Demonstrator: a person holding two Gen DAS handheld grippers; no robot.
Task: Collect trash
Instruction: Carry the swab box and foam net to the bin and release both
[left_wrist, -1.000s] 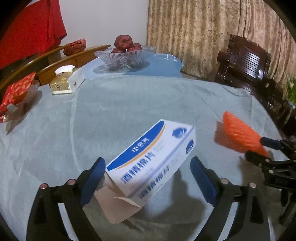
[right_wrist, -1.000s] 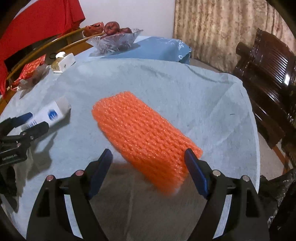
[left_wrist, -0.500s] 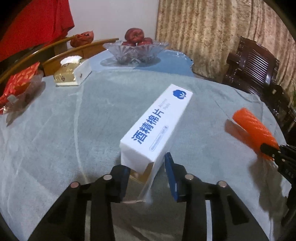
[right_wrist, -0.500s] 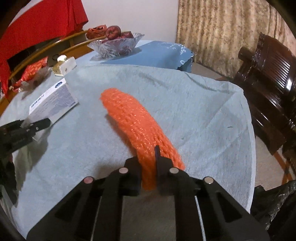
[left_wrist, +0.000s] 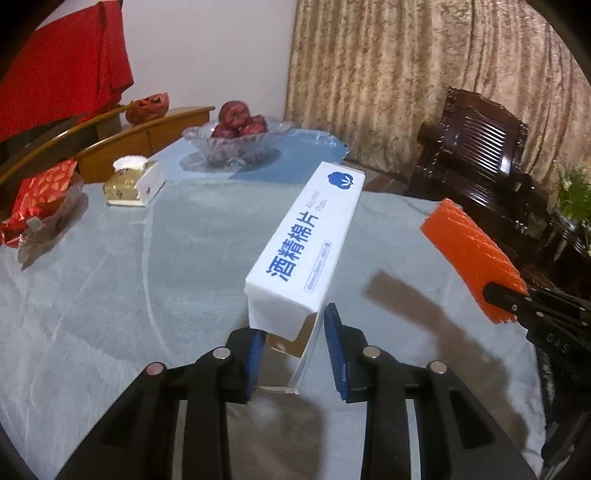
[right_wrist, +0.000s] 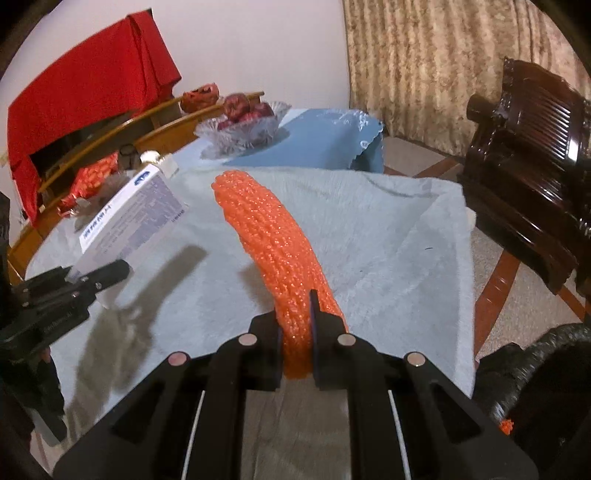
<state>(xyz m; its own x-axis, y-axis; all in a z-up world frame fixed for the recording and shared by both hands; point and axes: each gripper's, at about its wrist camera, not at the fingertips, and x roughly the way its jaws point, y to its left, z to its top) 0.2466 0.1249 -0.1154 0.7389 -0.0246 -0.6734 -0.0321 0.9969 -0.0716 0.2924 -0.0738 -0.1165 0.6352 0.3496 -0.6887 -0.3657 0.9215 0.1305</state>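
The left gripper (left_wrist: 293, 345) has just been closing; its fingers clamp the open end of a long white cardboard box with blue lettering (left_wrist: 306, 251), lifted off the pale grey cloth-covered worktop (left_wrist: 110, 295). At three o'clock of it, the right gripper (right_wrist: 297, 334) pinches an orange foam net sleeve (right_wrist: 273, 236) between nearly touching fingers, also held above the cloth.

Both wrist cams look fwd and down over their fingers, close above the shared table (left_wrist: 110, 280), side by side.

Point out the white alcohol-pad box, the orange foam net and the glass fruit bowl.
white alcohol-pad box (left_wrist: 303, 254): left wrist view, on its printed top face.
orange foam net (right_wrist: 275, 236): right wrist view, mid-length on its mesh.
glass fruit bowl (left_wrist: 236, 149): left wrist view, on its front wall.
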